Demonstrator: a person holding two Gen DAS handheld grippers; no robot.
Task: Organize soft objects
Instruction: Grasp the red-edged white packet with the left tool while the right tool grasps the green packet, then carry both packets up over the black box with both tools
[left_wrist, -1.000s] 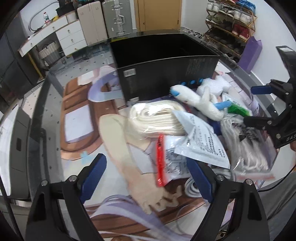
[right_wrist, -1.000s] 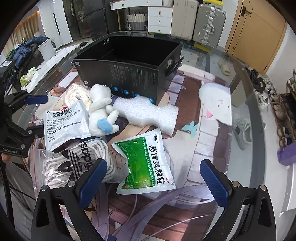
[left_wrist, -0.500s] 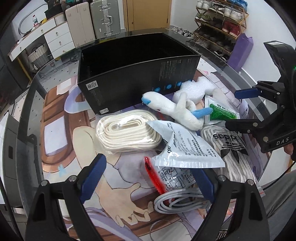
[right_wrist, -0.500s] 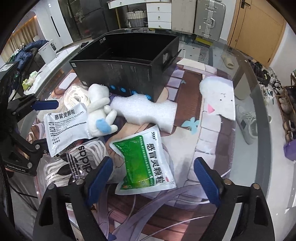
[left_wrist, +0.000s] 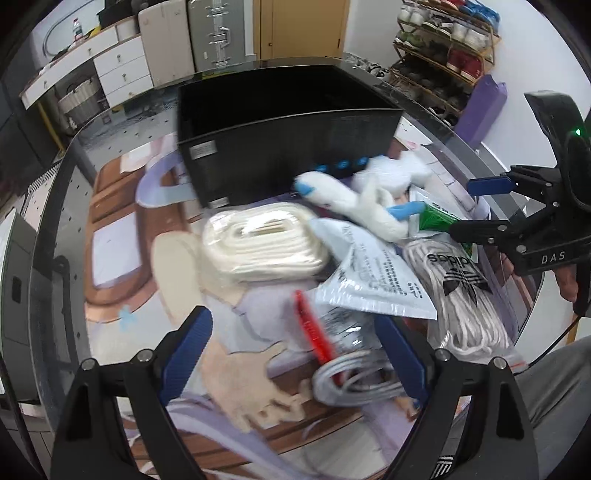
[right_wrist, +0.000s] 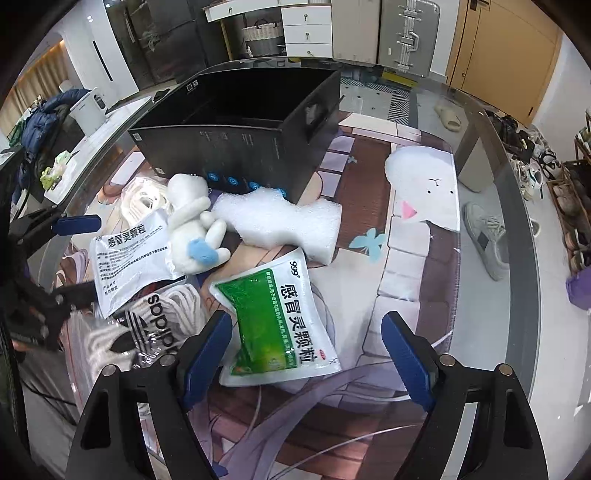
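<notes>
Sorting has barely begun: the black box (right_wrist: 236, 147) looks empty, while the plush toy (right_wrist: 194, 225), foam piece (right_wrist: 280, 225), green sachet (right_wrist: 280, 317) and bagged ropes (left_wrist: 258, 243) lie on the bench (right_wrist: 480, 332) in front of it. The left gripper (left_wrist: 291, 354) has its jaws apart and empty; the right gripper (right_wrist: 306, 354) jaws, just closing somewhat, straddle the sachet without pressing it.

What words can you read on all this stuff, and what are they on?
"999" and "感冒灵颗粒": green packet.
"感冒灵颗粒": white packet; its small print is too small to read.
"adidas", seen mirrored: bag of rope.
"DAS": right gripper body.
Black box: print too small to read.
</notes>
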